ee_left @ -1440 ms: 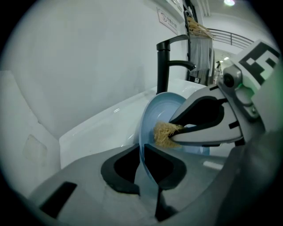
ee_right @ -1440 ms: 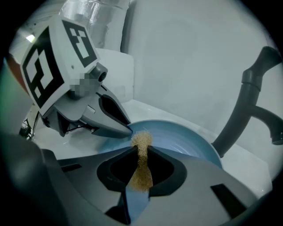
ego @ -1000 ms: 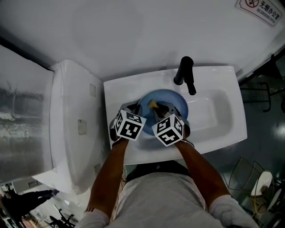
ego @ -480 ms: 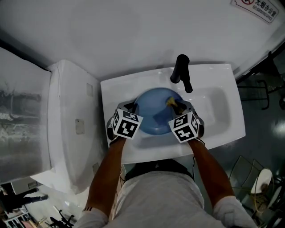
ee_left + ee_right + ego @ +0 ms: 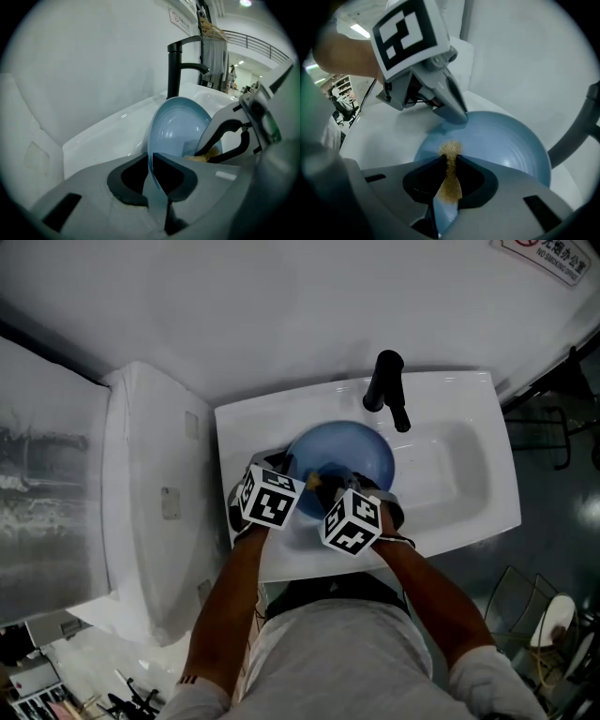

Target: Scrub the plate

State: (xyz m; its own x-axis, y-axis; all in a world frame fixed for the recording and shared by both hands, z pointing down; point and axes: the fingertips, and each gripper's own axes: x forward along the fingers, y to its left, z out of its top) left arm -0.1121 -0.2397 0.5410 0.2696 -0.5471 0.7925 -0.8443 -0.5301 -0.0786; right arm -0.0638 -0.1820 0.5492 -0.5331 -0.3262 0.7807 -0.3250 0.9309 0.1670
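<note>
A light blue plate (image 5: 352, 457) stands tilted in the white sink (image 5: 450, 474), below the black faucet (image 5: 386, 390). My left gripper (image 5: 292, 482) is shut on the plate's left rim (image 5: 151, 154); the plate (image 5: 180, 131) rises between its jaws in the left gripper view. My right gripper (image 5: 323, 484) is shut on a thin yellow-brown sponge (image 5: 450, 176), whose tip presses on the plate's (image 5: 506, 140) face near the left rim. The left gripper (image 5: 457, 115) shows just beyond the sponge in the right gripper view.
The sink sits against a white wall (image 5: 281, 306). A white panel (image 5: 150, 493) stands to the left of the sink. Dark racks and clutter (image 5: 553, 427) lie at the right edge.
My right gripper with the sponge has swept from the plate's right side back to its left, close to the left gripper. The left gripper has held the plate still.
</note>
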